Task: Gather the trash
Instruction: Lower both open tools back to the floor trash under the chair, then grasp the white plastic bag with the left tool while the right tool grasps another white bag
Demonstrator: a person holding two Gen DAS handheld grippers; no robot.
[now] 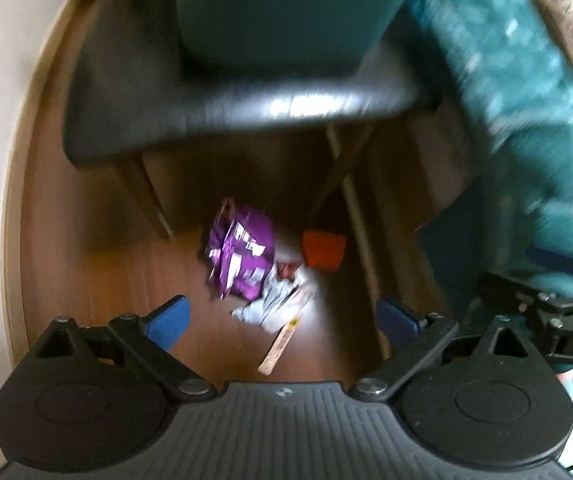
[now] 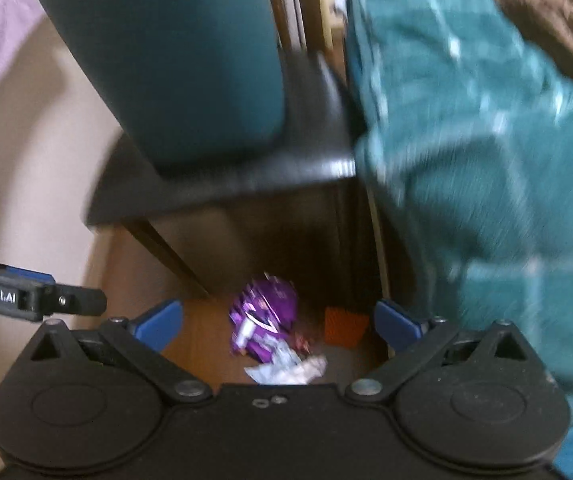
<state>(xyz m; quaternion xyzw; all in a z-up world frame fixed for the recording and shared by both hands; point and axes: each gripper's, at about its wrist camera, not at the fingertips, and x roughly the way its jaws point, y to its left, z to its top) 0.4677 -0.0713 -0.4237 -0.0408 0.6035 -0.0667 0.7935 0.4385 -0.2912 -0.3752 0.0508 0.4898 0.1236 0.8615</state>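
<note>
My left gripper [image 1: 282, 316] and right gripper [image 2: 278, 326] both gape wide, holding nothing. Below them a purple wrapper [image 1: 242, 256], white paper [image 1: 274, 300] and an orange scrap [image 1: 323, 250] lie on the floor [image 1: 98, 264] under a stool [image 1: 222, 116].

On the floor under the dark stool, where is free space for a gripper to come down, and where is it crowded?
Bare floor lies left of the purple wrapper, bordered by the stool leg and the pale wall. It is crowded in the middle: purple wrapper, white crumpled paper, orange piece and flat stick lie close together near the right leg.
</note>
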